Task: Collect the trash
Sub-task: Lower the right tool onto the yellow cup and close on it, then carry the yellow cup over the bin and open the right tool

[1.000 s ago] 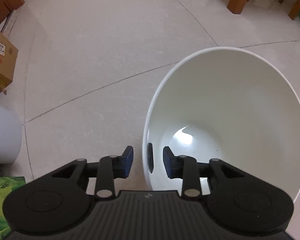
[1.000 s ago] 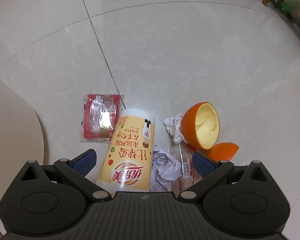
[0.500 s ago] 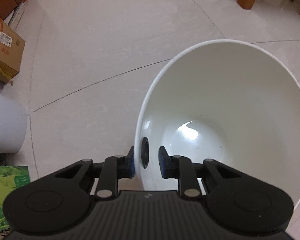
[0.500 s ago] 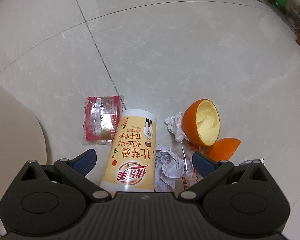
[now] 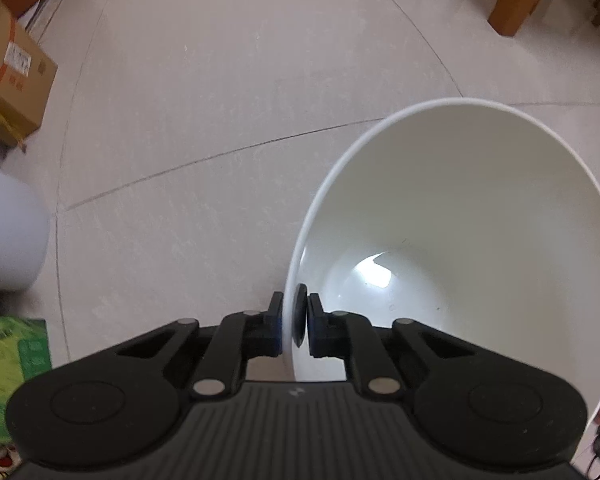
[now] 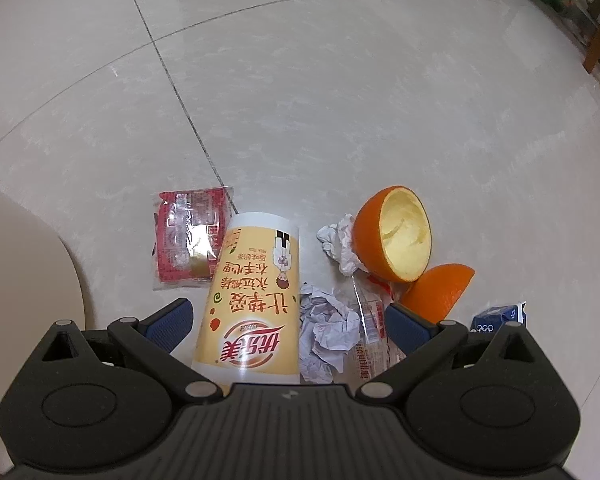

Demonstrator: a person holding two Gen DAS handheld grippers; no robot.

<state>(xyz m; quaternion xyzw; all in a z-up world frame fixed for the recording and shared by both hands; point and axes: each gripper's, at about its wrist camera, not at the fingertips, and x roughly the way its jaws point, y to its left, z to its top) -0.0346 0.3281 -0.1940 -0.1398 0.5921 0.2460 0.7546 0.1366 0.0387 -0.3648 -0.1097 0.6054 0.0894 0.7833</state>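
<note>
We see the left gripper [image 5: 294, 330] astride the near rim of the bin [image 5: 480, 208], one finger outside, one inside. On the floor [image 6: 340, 100], the cup [image 6: 256, 292] lies between the right gripper's [image 6: 288, 320] fingers, the wrapper [image 6: 188, 236] to its left, crumpled paper [image 6: 328, 328] to its right, the peel halves [image 6: 400, 236] farther right.

Each black claw [image 6: 287, 318] has ribbed housing, silver pivot screws, blue finger pads [image 6: 170, 319].
</note>
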